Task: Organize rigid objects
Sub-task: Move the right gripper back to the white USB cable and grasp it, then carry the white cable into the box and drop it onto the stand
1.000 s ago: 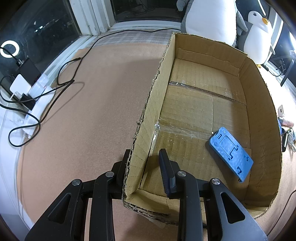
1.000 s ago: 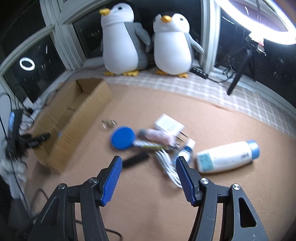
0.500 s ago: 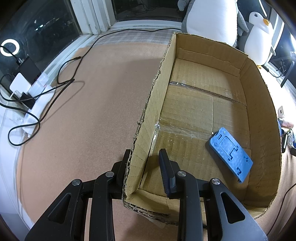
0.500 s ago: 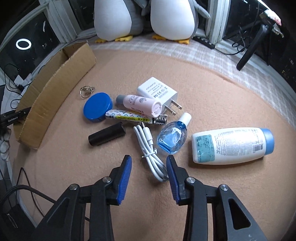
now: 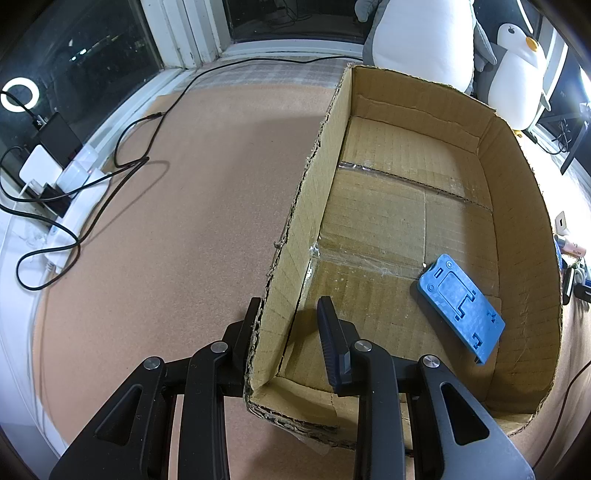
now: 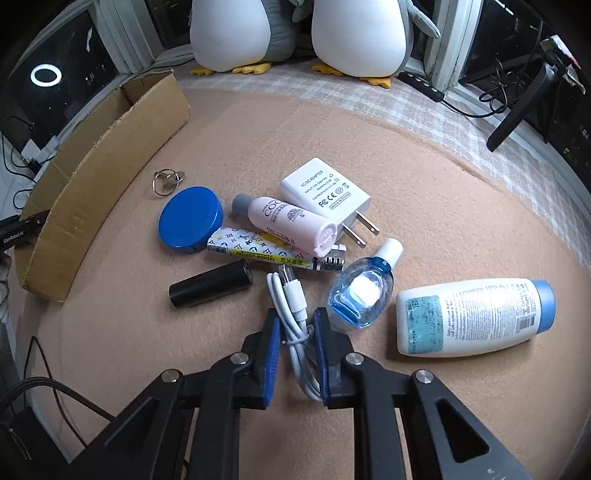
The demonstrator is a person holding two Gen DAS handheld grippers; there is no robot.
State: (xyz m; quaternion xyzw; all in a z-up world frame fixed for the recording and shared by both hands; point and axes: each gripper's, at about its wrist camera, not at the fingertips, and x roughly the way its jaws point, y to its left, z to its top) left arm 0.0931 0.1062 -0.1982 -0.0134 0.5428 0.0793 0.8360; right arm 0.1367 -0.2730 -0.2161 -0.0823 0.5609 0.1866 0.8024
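My left gripper point(image 5: 290, 314) straddles the near-left wall of the cardboard box point(image 5: 291, 229), its fingers closed against it. A blue flat plate point(image 5: 461, 301) lies inside the box. My right gripper point(image 6: 295, 319) has its blue-padded fingers closing around a coiled white USB cable point(image 6: 293, 314) on the tan mat; a small gap still shows. Around it lie a blue eye-drop bottle point(image 6: 360, 291), a white lotion bottle point(image 6: 472, 310), a black cylinder point(image 6: 210, 282), a lighter point(image 6: 273, 254), a pink tube point(image 6: 291, 225), a white charger point(image 6: 325, 192), a blue round lid point(image 6: 190, 219) and a key ring point(image 6: 166, 181).
Two plush penguins point(image 6: 288, 33) stand at the back by the window. The box's outer wall point(image 6: 103, 177) is at the left in the right wrist view. Black cables and a power strip point(image 5: 74, 173) lie left of the box. A tripod leg point(image 6: 517, 107) is at the right.
My right gripper has dropped down and forward onto the white cable and its fingers have narrowed around it. My left gripper has stayed on the box wall.
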